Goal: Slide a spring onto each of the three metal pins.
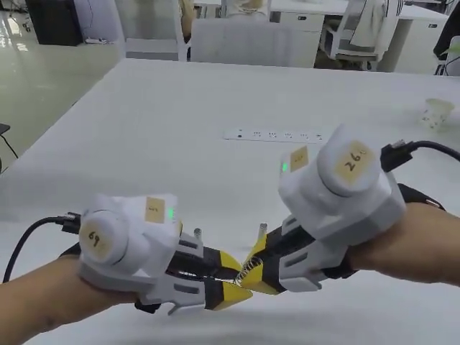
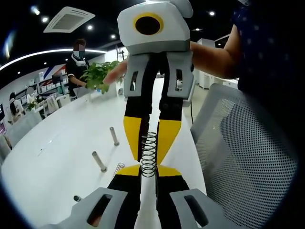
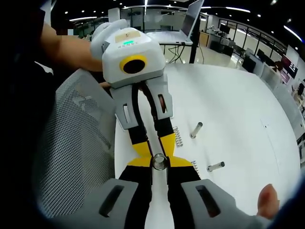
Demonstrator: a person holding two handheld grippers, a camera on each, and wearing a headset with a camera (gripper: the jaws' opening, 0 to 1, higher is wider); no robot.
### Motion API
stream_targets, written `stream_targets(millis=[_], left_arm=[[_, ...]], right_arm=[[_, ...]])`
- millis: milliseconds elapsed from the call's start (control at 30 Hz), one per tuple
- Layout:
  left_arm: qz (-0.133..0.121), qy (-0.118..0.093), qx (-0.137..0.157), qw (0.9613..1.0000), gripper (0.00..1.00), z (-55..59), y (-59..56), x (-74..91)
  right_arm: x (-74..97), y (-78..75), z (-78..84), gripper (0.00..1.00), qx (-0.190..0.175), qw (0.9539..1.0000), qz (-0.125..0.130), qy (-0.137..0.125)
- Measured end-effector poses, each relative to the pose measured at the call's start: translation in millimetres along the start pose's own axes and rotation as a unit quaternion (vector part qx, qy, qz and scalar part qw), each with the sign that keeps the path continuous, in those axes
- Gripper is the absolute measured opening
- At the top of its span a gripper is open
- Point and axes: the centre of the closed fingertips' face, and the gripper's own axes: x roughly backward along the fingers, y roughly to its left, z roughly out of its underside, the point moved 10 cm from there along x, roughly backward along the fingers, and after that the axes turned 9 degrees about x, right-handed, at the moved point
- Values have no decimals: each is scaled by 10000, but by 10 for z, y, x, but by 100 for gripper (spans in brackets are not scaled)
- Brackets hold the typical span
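The left tool (image 1: 231,282) and the right tool (image 1: 254,270) meet tip to tip at 6 o'clock on the white worktop (image 1: 215,108). One spring (image 2: 149,151) runs in line between them. The right tool's jaws stand nearly shut with the coils lying between their yellow tips, so it has hold of the spring. The left tool's jaws are almost closed too, at the spring's near end, but I cannot tell whether they pinch it.

In the left gripper view a pin (image 2: 114,136) lies on the worktop at 10 o'clock from the held spring. A second pin (image 2: 99,161) lies at 9 o'clock, with a loose spring (image 2: 118,168) just beside it. A dark stub (image 2: 76,198) at 8 o'clock may be the third pin.

No pin looks threaded yet. The step seems to be settling the grip on this spring:
- Hold it lightly near one end so the coils are not crushed and the bore stays open.
- Take a pin by its end with the other tool.
- Line up the two axes before sliding, because a squeezed or tilted spring may flick away.

A paper cup (image 1: 437,113) stands upright at 2 o'clock, well apart from the tools. Its contents cannot be seen.
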Motion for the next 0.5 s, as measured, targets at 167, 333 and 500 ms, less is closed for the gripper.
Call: stream_targets(millis=[167,333,500], left_arm=[[2,11,26,10000,3,8,-3,-1],[23,38,52,10000,6,11,-10,-15],[14,56,121,9999,10,28,-7,-4]], right_arm=[[0,3,2,8,19,10000,-9,9],[-2,-4,1,8,34,10000,-7,39],[12,-30,13,8,17,10000,21,86]])
